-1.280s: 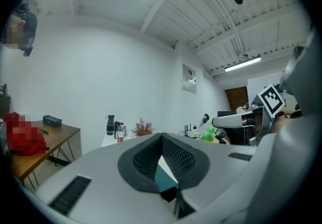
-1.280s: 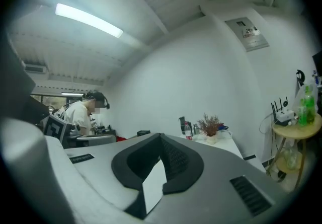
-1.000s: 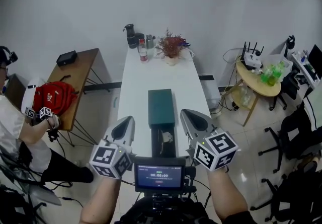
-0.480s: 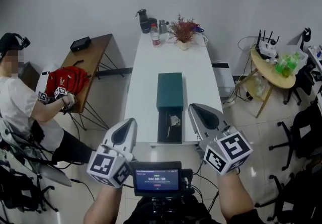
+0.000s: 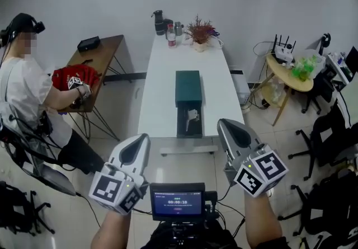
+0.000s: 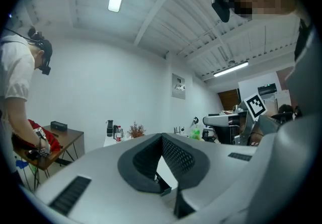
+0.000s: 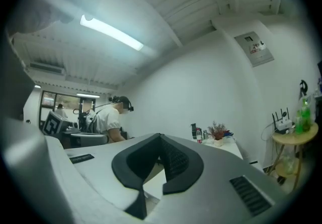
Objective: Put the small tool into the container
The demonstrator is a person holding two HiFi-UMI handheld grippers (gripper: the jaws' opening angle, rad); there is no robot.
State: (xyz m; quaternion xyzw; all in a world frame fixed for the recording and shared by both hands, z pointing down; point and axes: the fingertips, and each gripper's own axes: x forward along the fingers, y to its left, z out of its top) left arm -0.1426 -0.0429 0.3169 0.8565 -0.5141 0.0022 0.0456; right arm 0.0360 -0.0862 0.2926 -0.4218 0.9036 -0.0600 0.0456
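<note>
A long dark green container (image 5: pixel 187 87) lies along the middle of the white table (image 5: pixel 158 91). Its near end is open and dark inside, and a small silvery tool (image 5: pixel 192 114) lies there. My left gripper (image 5: pixel 137 142) and right gripper (image 5: pixel 227 127) are held side by side in front of the table's near edge, short of the container. Both point toward it, shut, with nothing between the pads. In the left gripper view the left gripper (image 6: pixel 161 138) has its pads meeting at the tips. The right gripper (image 7: pixel 160 137) looks the same in its own view.
Bottles (image 5: pixel 169 28) and a dried plant (image 5: pixel 200 34) stand at the table's far end. A person (image 5: pixel 25 83) at the left handles a red bag (image 5: pixel 72 77) on a brown side table (image 5: pixel 103 46). A round table (image 5: pixel 288 74) and office chairs (image 5: pixel 330 147) stand at the right. A small screen (image 5: pixel 178 202) sits below my grippers.
The table and container have drawn farther from me. Both grippers now sit lower in view, off the table's near edge, still shut. The person at the left shows more fully.
</note>
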